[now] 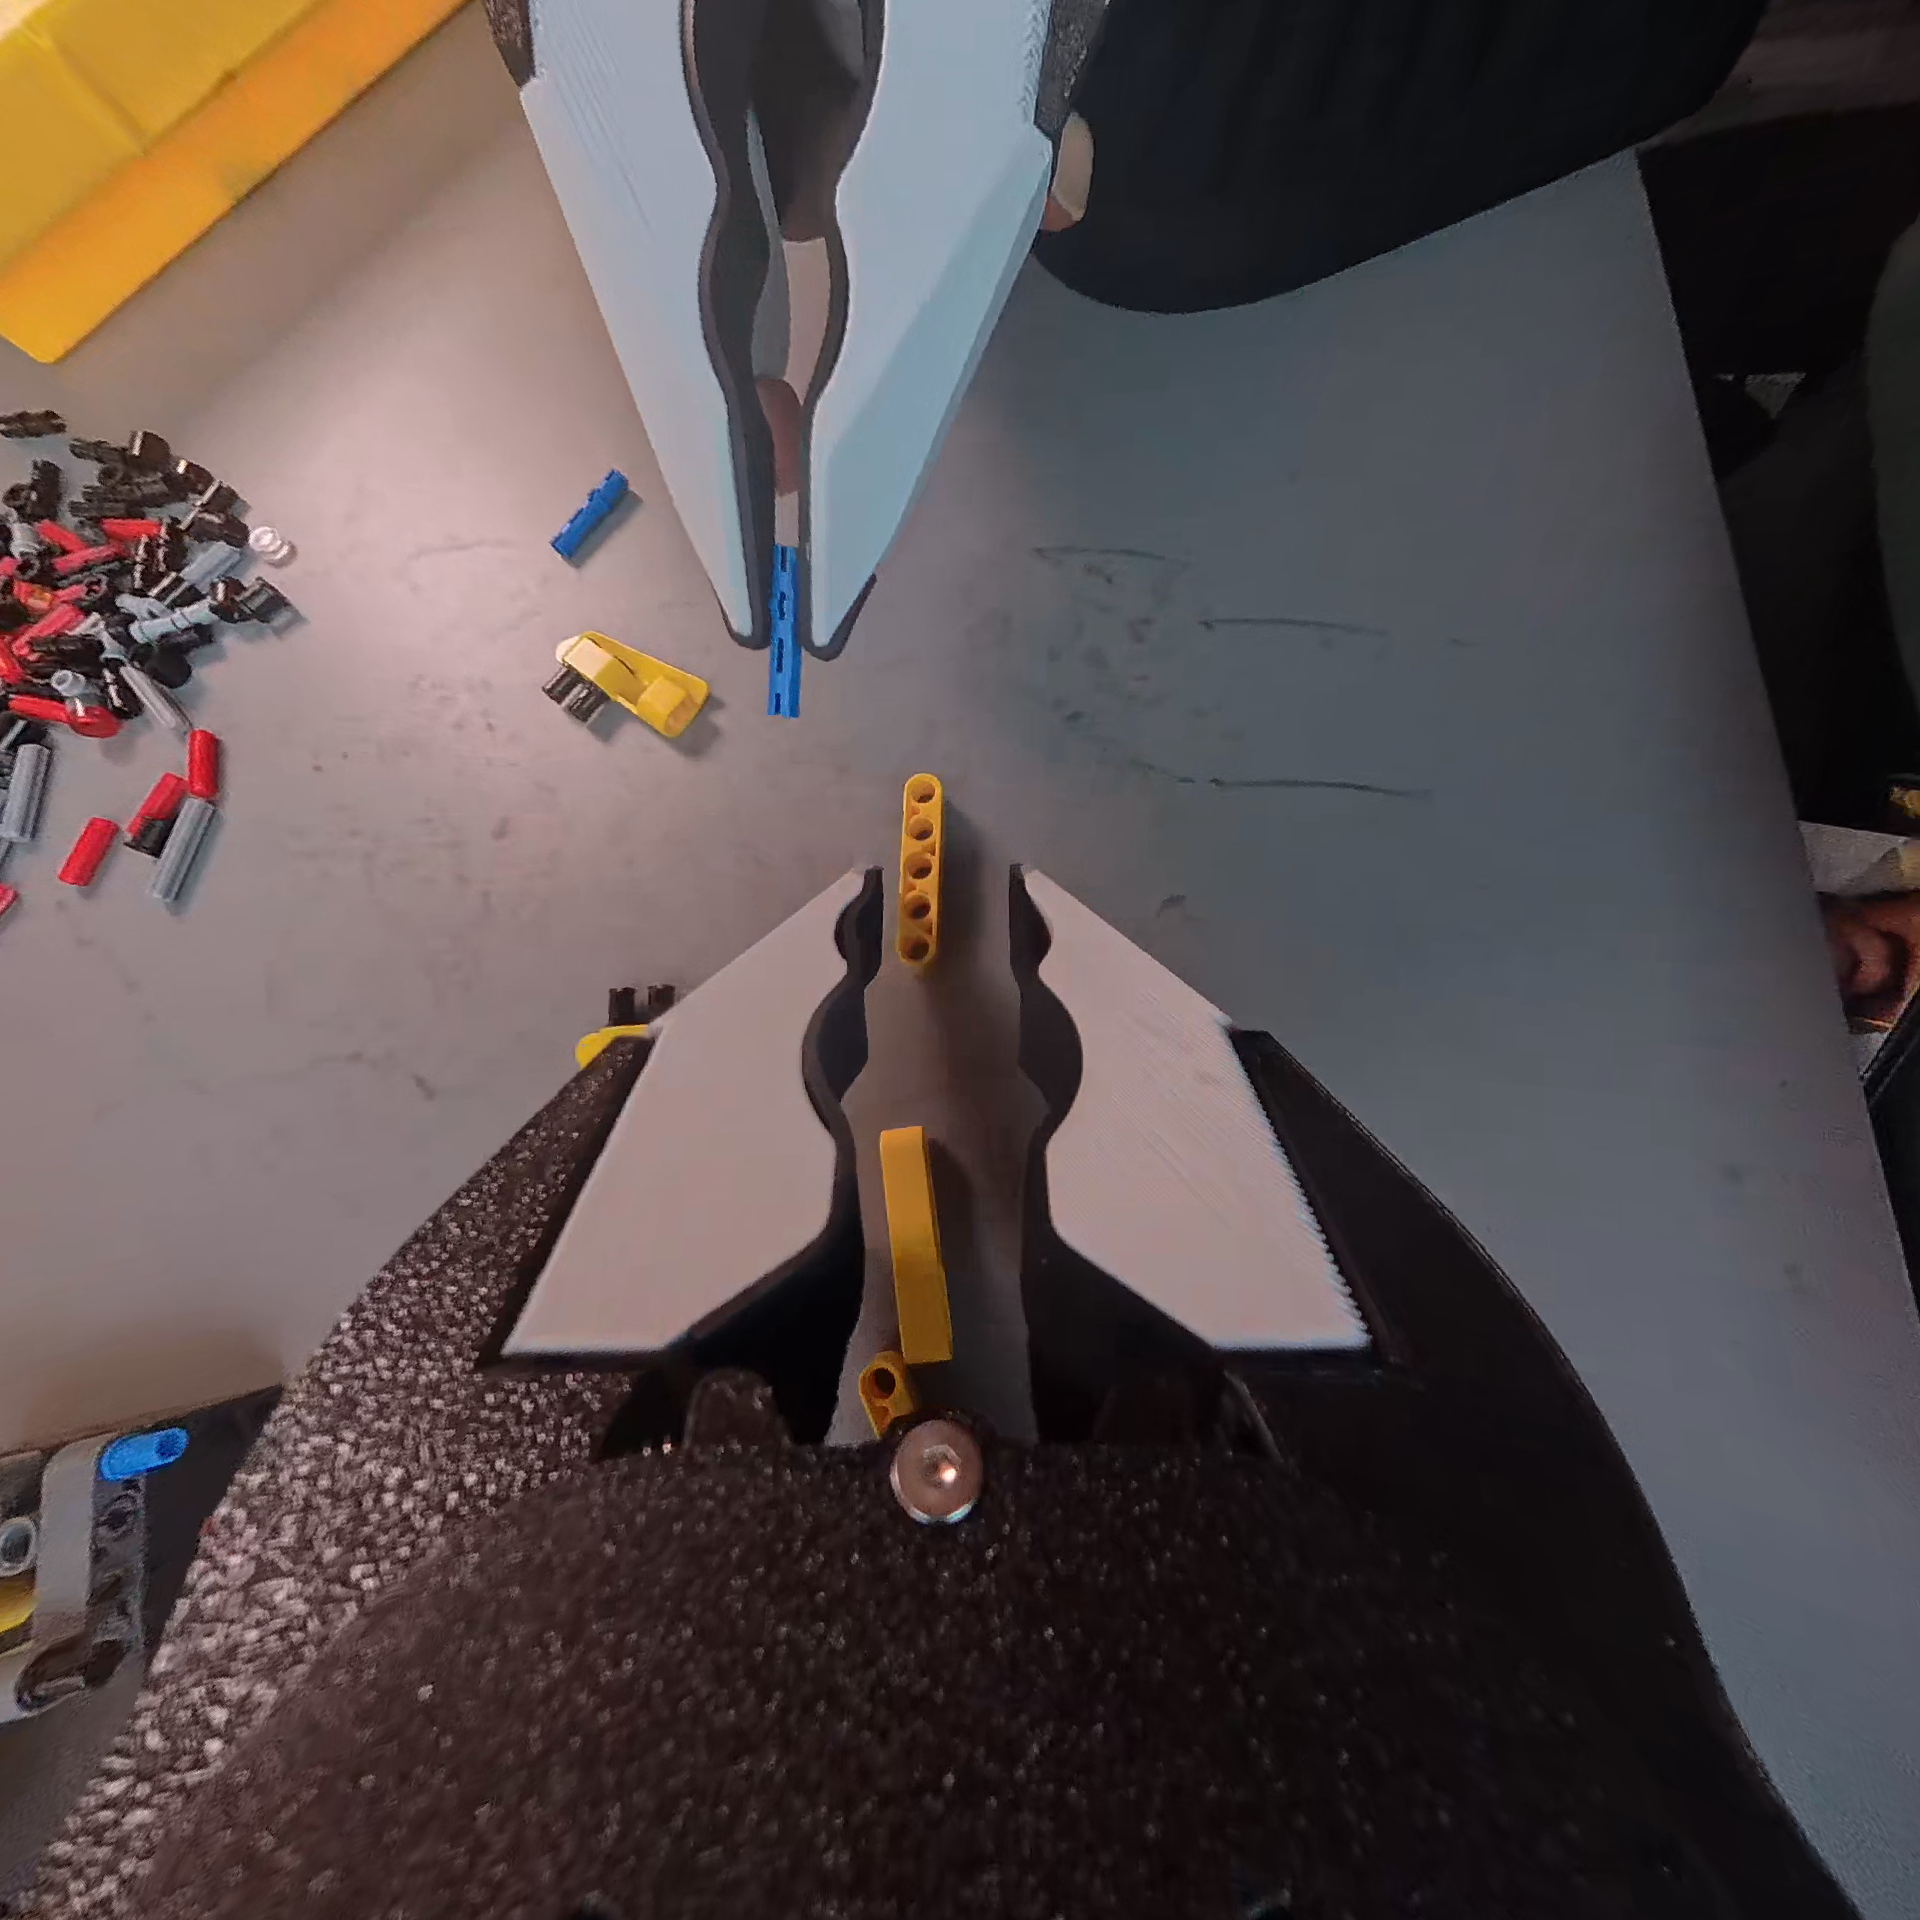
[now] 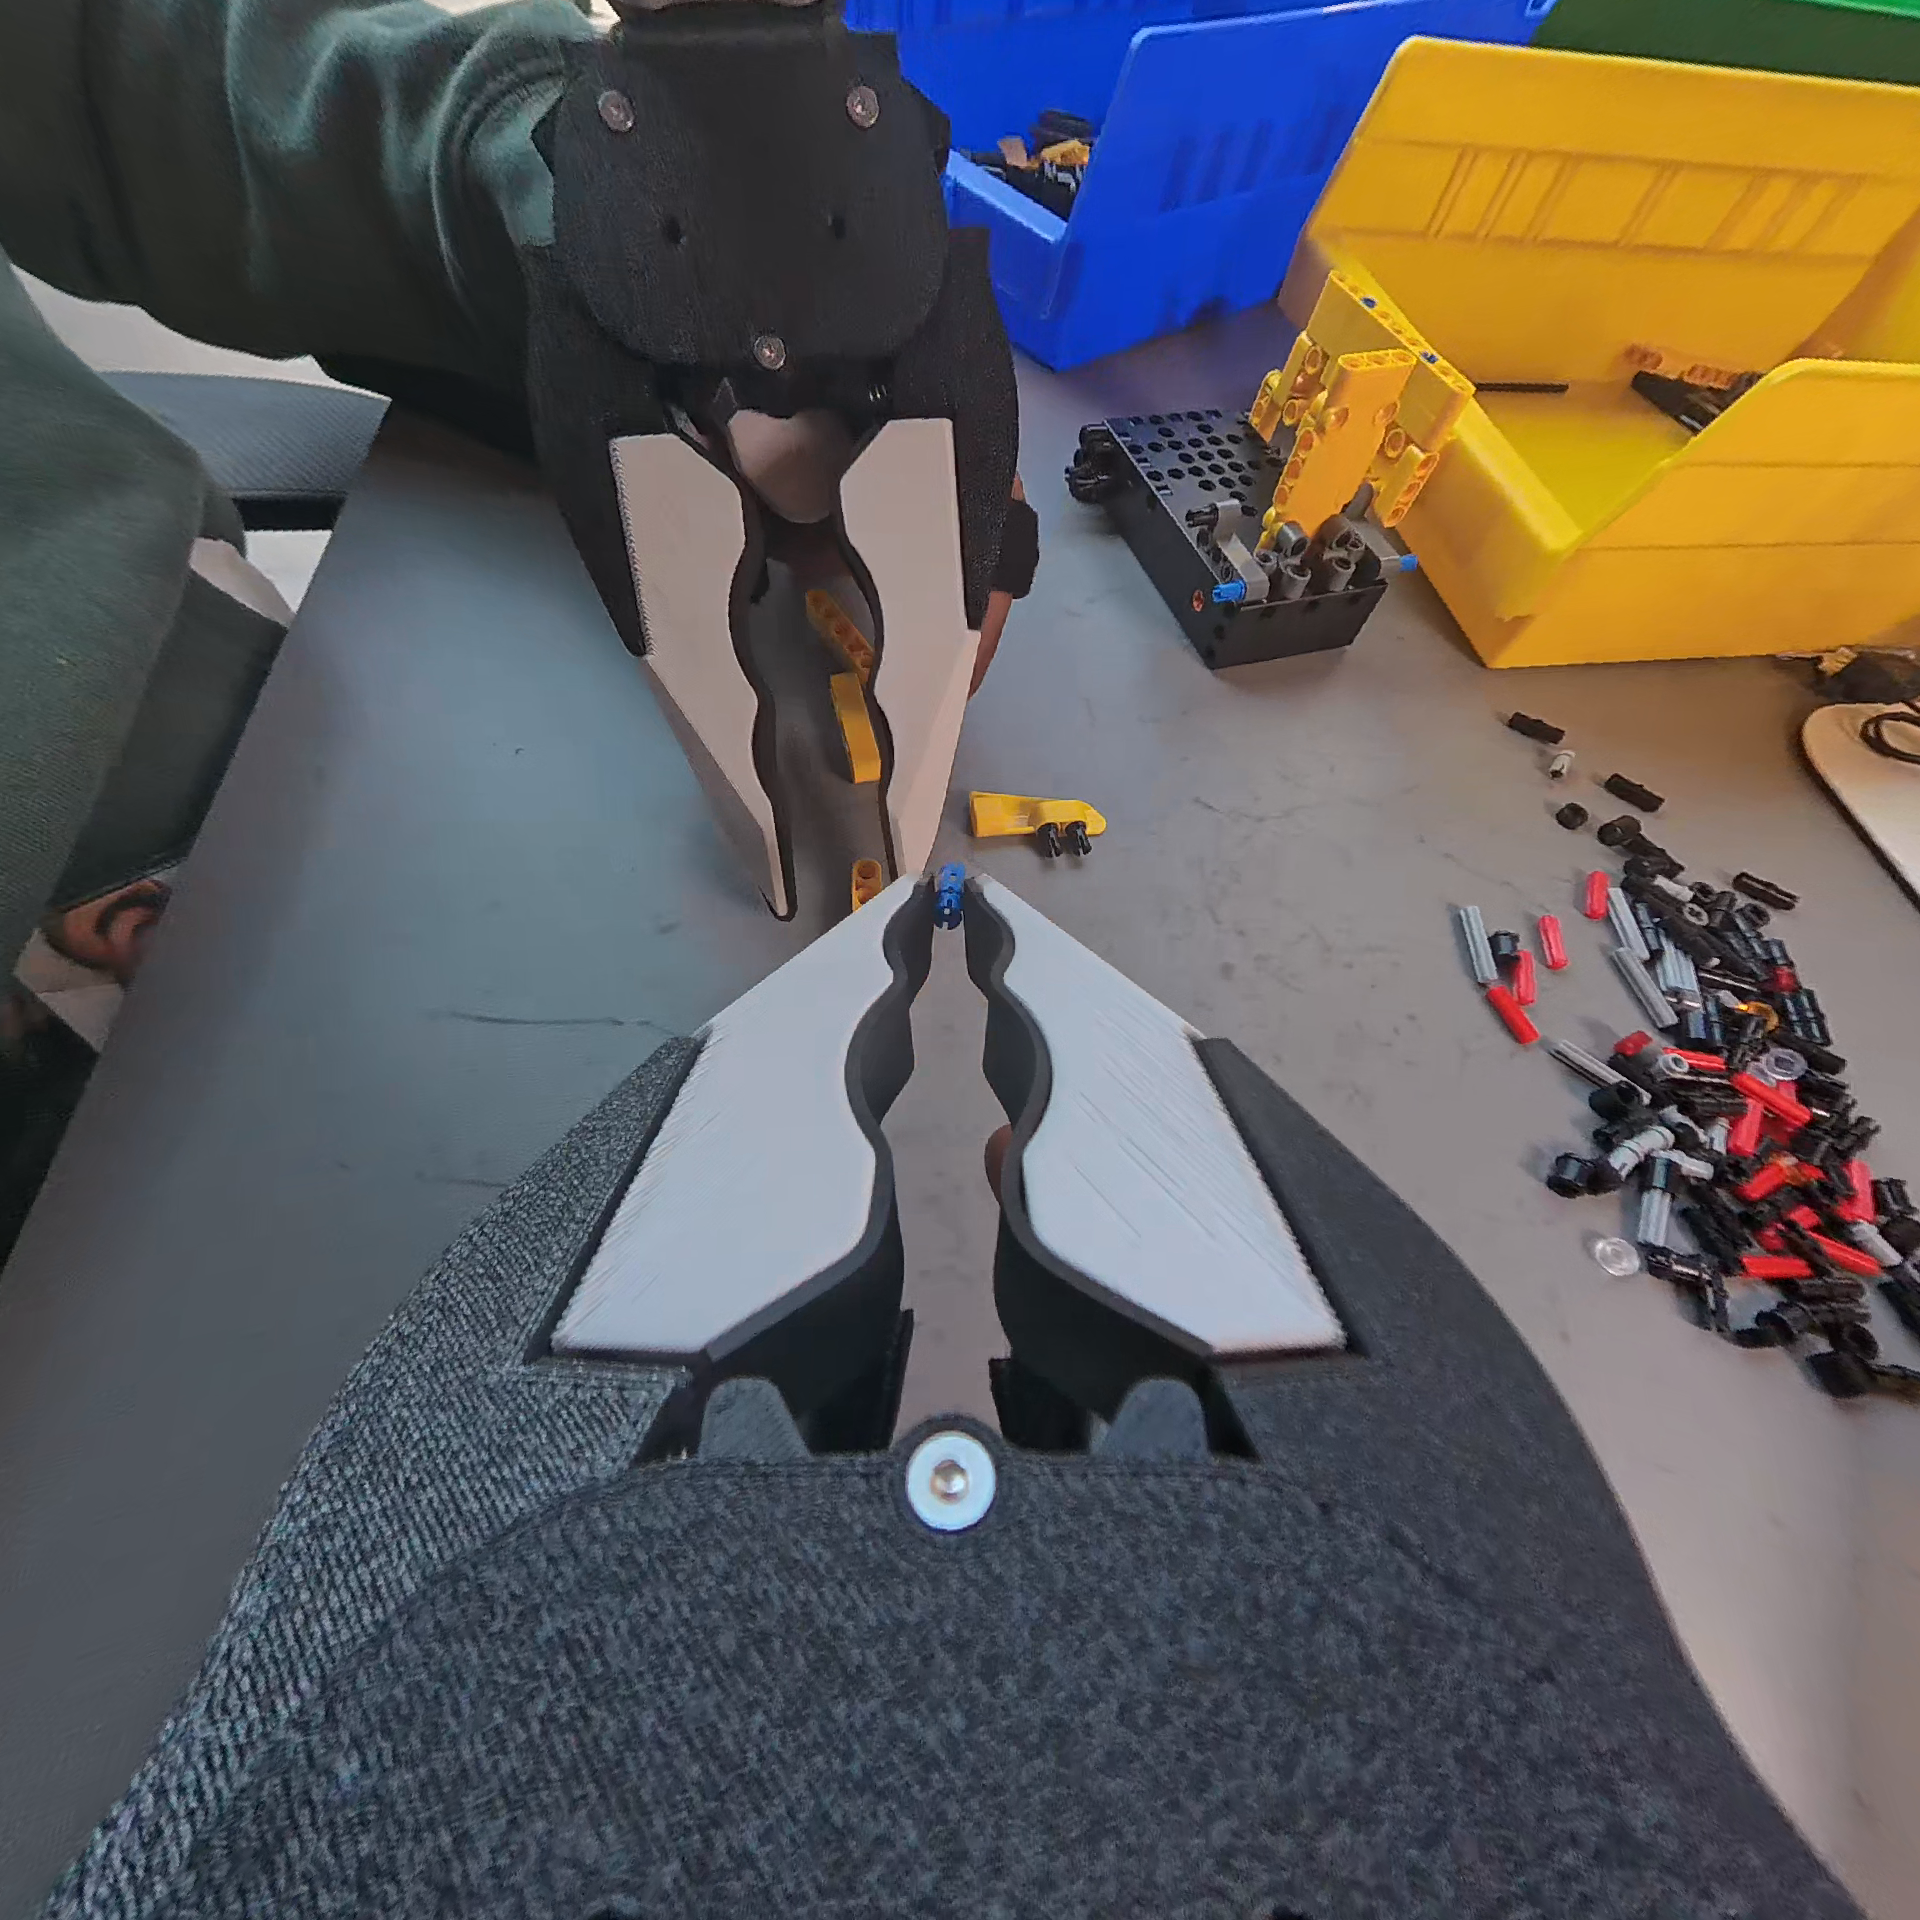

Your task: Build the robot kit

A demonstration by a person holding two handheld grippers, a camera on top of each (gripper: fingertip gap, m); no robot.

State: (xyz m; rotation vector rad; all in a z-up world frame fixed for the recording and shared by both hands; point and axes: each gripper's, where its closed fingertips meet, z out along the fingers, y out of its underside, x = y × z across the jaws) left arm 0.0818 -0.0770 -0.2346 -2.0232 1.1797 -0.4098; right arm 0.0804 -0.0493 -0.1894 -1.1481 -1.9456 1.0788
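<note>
My left gripper [image 1: 943,883] is open and low over the grey table [image 1: 1351,935]. A yellow beam with holes [image 1: 920,873] lies between its fingertips with a gap on each side. A second yellow beam [image 1: 914,1242] and a small yellow connector [image 1: 885,1387] lie farther back between its fingers. My right gripper [image 2: 948,885] faces it and is shut on a blue pin [image 2: 949,899] that sticks out past its tips. In the left wrist view the right gripper [image 1: 787,644] holds the blue pin [image 1: 784,675] just beyond the holed beam. The left gripper [image 2: 852,852] also shows in the right wrist view.
A pile of red, black and grey pins [image 2: 1745,1122] lies to one side. A yellow piece with black pins [image 2: 1029,816] and a loose blue pin [image 1: 590,516] lie near the grippers. A black-and-yellow assembly [image 2: 1278,520], yellow bins [image 2: 1662,499] and a blue bin [image 2: 1143,208] stand behind. A person's green sleeve [image 2: 260,177] is beside the table edge. The tips of one gripper are about 5 centimeters away from the tips of the other. My left gripper's tips are some 15 centimeters from the black-and-yellow assembly [image 2: 1278,520].
</note>
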